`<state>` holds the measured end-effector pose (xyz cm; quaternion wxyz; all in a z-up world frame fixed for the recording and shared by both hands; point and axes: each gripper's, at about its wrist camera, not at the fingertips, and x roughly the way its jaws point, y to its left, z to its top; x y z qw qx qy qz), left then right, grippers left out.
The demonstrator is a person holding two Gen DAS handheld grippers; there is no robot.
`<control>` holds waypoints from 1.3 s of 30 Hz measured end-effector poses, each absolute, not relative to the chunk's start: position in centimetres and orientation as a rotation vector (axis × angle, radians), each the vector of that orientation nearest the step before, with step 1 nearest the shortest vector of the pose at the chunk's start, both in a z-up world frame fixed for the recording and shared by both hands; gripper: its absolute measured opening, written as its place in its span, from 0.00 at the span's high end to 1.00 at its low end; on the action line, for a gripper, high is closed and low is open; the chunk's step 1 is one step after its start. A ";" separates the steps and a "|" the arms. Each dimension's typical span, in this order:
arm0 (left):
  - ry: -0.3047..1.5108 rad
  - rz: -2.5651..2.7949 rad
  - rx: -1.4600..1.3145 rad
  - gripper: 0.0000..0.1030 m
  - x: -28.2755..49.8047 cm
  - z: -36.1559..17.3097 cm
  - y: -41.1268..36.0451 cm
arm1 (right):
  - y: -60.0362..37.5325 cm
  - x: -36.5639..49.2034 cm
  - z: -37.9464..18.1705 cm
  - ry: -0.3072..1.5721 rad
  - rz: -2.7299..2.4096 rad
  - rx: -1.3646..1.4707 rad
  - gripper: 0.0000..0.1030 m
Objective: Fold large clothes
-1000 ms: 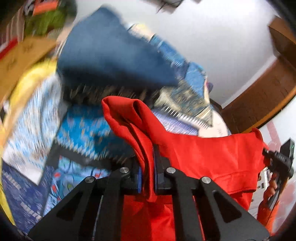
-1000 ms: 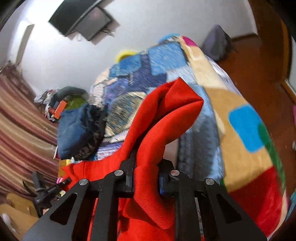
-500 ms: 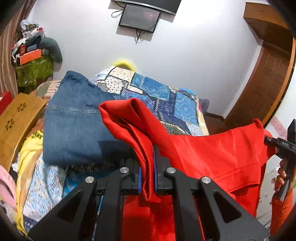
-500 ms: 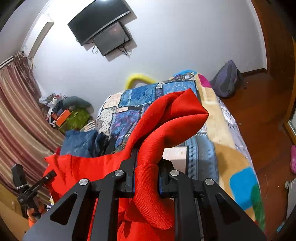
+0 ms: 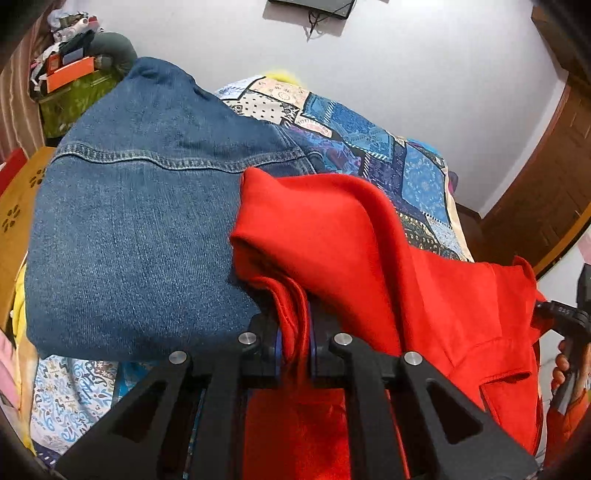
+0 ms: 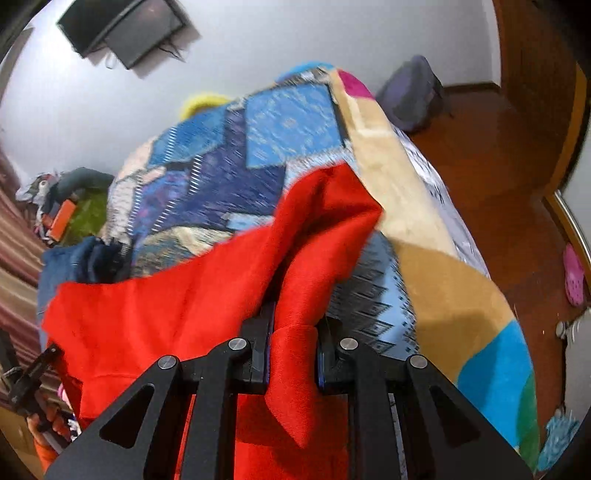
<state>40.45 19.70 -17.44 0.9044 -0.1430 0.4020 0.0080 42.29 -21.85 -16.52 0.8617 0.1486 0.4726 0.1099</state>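
A large red garment hangs stretched between my two grippers above the bed. My left gripper is shut on one bunched corner of it, close over a folded pile of blue denim. The right gripper is shut on the other corner of the red garment, over the patchwork bedspread. Each view shows the other gripper at its edge: the right gripper held by a hand, and the left gripper. The garment's lower part hangs below the frames.
The patchwork bedspread covers the bed. A wooden piece with cut-out holes stands at the left. A cluttered green heap lies in the far corner, a dark bag on the wooden floor, a wall screen above.
Both grippers have come down and forward over the bed with the red garment still clamped. The denim pile now sits much closer under the left gripper.
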 end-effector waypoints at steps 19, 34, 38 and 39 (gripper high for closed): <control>0.896 0.067 -0.217 0.64 34.0 -14.1 18.2 | -21.5 35.4 -10.8 0.967 0.243 0.014 0.78; 1.000 0.101 -0.176 0.41 22.8 -15.7 19.6 | -23.3 25.1 -8.6 0.896 0.253 0.003 0.51; 1.094 0.112 -0.193 0.41 20.2 -18.8 20.1 | -24.0 23.0 -10.1 0.931 0.243 0.015 0.51; 1.108 0.110 -0.203 0.41 19.7 -19.4 20.2 | -24.1 22.5 -10.7 0.946 0.242 0.019 0.51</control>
